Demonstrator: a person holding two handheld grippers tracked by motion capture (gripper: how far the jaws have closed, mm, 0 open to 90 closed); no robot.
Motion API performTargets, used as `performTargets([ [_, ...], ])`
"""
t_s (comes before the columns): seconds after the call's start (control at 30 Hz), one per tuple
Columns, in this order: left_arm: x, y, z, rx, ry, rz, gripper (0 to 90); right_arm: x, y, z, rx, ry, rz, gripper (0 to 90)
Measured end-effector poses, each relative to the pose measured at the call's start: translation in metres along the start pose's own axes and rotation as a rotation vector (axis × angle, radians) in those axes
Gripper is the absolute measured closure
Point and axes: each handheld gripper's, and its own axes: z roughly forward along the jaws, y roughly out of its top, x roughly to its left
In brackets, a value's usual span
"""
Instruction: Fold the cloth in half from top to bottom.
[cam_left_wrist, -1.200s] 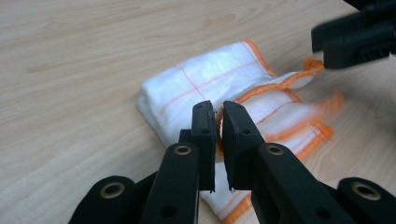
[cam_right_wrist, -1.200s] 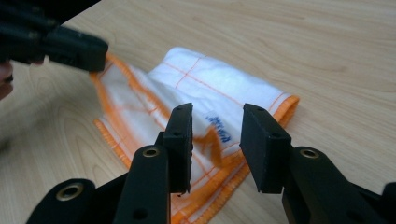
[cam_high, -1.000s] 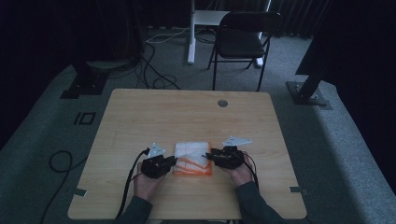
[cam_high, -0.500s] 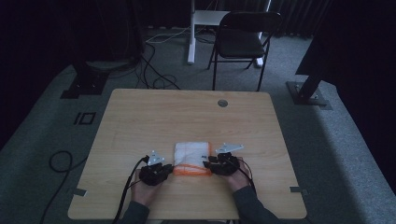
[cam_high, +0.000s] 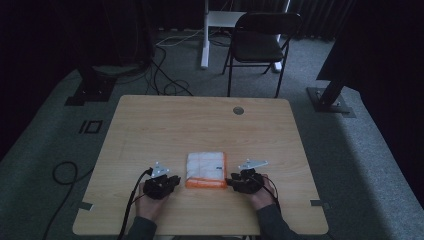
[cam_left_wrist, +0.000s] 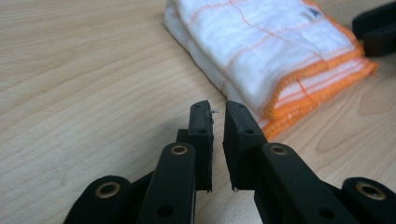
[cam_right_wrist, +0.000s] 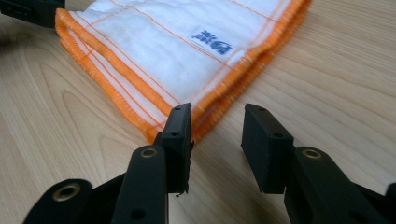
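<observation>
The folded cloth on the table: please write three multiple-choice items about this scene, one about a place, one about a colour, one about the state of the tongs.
1. Where does the folded cloth lie?
A. Between the two tongs, near the person's edge of the table
B. On the chair
C. On the floor

2. What colour is the hem of the cloth?
A. Blue
B. Orange
C. Green

3. How do the right tongs stand?
A. Shut on the cloth
B. Open, beside a cloth corner
C. Shut on a cable

Answers: 1 A, the high view shows the cloth between the left tongs and the right tongs. 2 B, both gripper views show orange stitched edges. 3 B, the right gripper view shows a wide gap with bare wood in it.
</observation>
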Motion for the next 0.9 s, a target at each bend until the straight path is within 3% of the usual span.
performTargets([
  [0.27, 0.003, -0.003, 0.002, -0.014, 0.041, 0.001, 78.3, -0.005, -0.003, -0.011, -0.067, -0.032, 0.027, 61.2],
  [0.47, 0.004, -0.003, 0.005, -0.018, 0.073, 0.002, 75.5, -0.011, -0.004, -0.013, -0.068, -0.086, 0.009, 60.1],
  [0.9, 0.007, -0.003, 0.005, -0.02, 0.129, -0.009, 66.1, -0.028, -0.006, -0.013, -0.069, -0.121, 0.043, 59.4],
])
